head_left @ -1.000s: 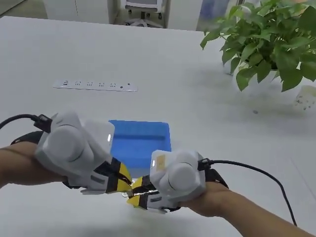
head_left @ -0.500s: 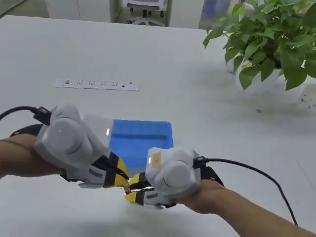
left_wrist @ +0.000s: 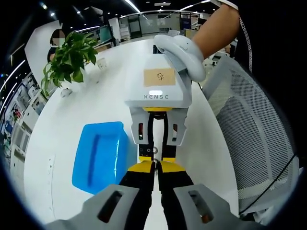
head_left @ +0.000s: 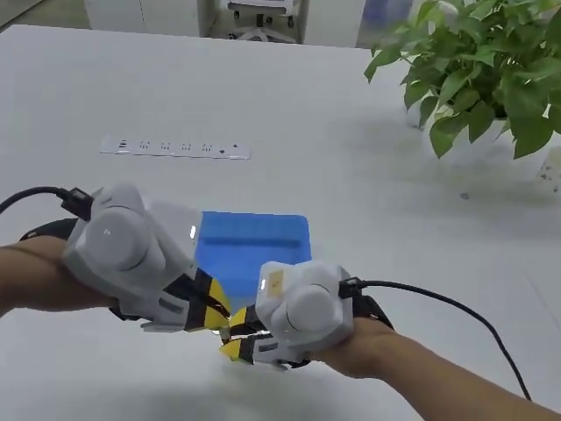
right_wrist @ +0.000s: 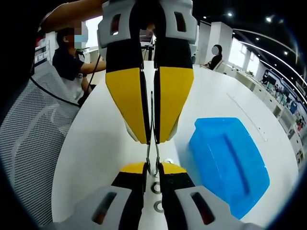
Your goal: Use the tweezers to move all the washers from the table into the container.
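My two grippers meet tip to tip low in the head view, the left gripper [head_left: 221, 314] coming from the left and the right gripper [head_left: 237, 340] from the right. Thin metal tweezers [right_wrist: 152, 120] run between them. The left gripper [right_wrist: 152, 140], its yellow jaws pressed together, holds one end. The right gripper [right_wrist: 153, 168] is closed on the other end. Three small washers [right_wrist: 168, 160] lie on the white table beside and under the right jaws. The blue container [head_left: 254, 244] sits just beyond the grippers and to the right in the right gripper view [right_wrist: 225, 158].
A white power strip [head_left: 175, 147] lies further back on the table. A potted plant [head_left: 473, 61] stands at the far right. A mesh office chair [left_wrist: 254, 124] is off the table's edge. Cables trail from both grippers.
Both grippers have stayed joined tip to tip, drifting slightly away from me toward the container. The head camera has shifted a little.
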